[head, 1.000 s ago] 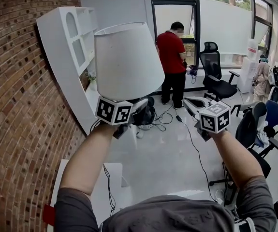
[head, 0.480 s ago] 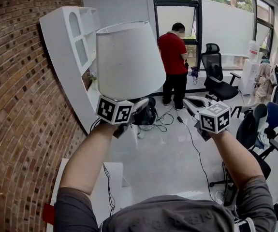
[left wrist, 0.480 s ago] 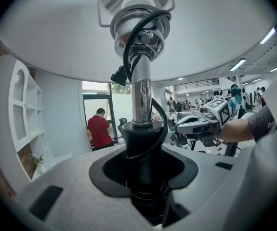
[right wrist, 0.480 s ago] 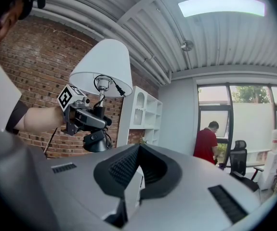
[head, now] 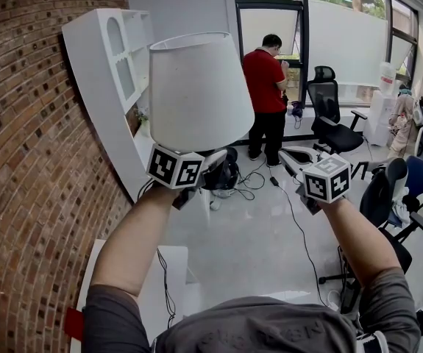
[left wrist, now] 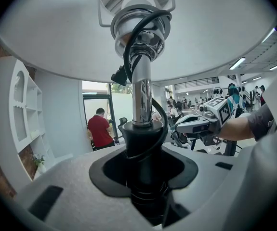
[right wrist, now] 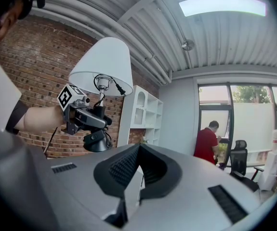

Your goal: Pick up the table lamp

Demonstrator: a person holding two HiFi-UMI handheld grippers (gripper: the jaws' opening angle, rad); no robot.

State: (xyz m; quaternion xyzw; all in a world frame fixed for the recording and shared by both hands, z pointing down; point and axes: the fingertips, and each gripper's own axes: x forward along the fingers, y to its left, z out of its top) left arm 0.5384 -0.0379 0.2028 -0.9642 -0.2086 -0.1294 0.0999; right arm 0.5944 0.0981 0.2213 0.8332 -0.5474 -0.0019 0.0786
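The table lamp hangs in the air, held up by my left gripper. Its white shade stands above the marker cube in the head view. In the left gripper view the chrome stem rises into the shade, and a black cord loops beside it. My left gripper is shut on the stem's black lower section. In the right gripper view the lamp's shade and dark round base show on either side of the left gripper. To the lamp's right my right gripper is shut and empty.
A brick wall and a white shelf unit fill the left. A person in a red shirt stands by the window. Office chairs stand at the right, cables trail over the floor, and a white surface lies low at the left.
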